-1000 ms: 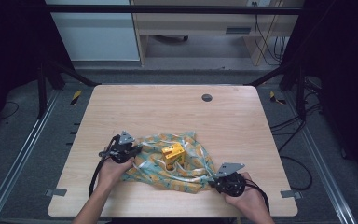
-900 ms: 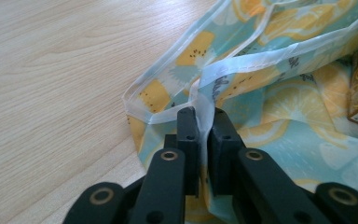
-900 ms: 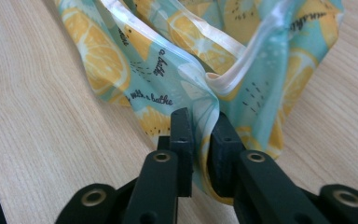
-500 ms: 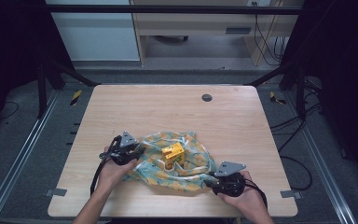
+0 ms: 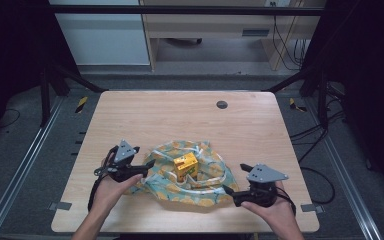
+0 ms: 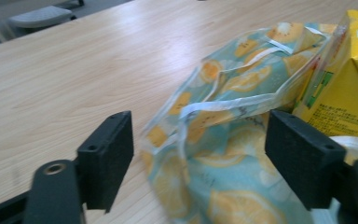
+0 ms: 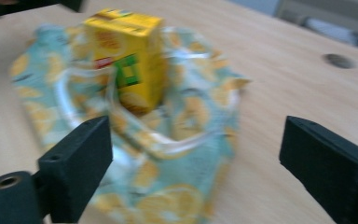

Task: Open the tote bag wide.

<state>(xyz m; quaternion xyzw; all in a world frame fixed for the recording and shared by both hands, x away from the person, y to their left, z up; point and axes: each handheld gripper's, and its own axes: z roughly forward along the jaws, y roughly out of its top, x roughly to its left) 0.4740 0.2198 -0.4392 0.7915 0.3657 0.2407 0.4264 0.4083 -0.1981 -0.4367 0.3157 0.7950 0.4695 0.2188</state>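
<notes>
A teal bag printed with orange slices lies crumpled on the wooden table, and a yellow drink carton stands upright in it. My left gripper hovers at the bag's left edge. Its jaws have just been opening, and in the left gripper view the bag's rim lies loose between the pads, with the carton behind it. My right gripper is at the bag's right front corner, its jaws also just opened wide over the bag with the carton beyond; no pad presses on the bag.
A round dark grommet sits near the table's far edge. Black frame posts stand at both far corners, cables trail on the floor to the right, and light cabinets stand behind the table.
Both grippers let go of the bag's edges, opened wide and lifted a little. The bag has slumped flatter around the carton.
</notes>
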